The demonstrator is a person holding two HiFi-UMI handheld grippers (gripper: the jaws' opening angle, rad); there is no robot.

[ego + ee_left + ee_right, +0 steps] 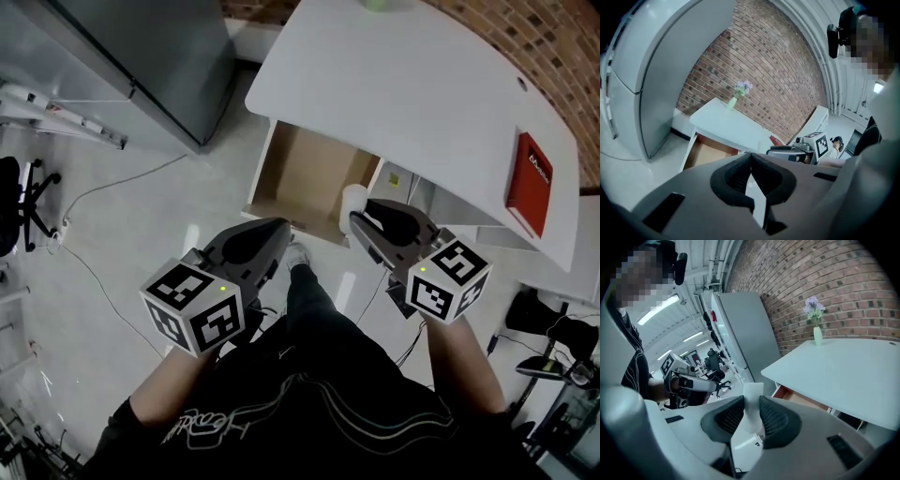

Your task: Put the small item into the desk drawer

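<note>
**Small item clamped in right gripper at the open drawer; left gripper closed and empty**

1. Right gripper (751, 403): the jaws are pressed on a small white item (752, 392), one ribbed pad on each side. The top of the item stands out beyond the jaw tips. The grip is confirmed in the right gripper view.

2. Left gripper (749, 157): the jaw tips meet, with nothing between them. In the head view it is held low and to the left of the right gripper, over the floor (141, 216) in front of the desk.

3. Location of the item: the head view shows the item (354, 200) at the tip of the right gripper (362, 218), against the front right corner of the drawer (314, 173). The views do not settle whether it is over the drawer's cavity or just outside its rim. It is not lying in the drawer.

4. Drawer: it is pulled out from under the white desk (403, 94), showing brown inner walls and bottom.

5. Desk top: a red book (530, 183) lies near the right end. A pale green vase (817, 335) with purple flowers stands towards the brick wall (862, 282).

6. Surroundings: a tall grey cabinet (150, 66) stands left of the desk, a cable trails over the floor, and an office chair (21, 202) is at the far left edge.

7. Operator: the forearms and a dark printed top fill the lower part of the head view.
</note>
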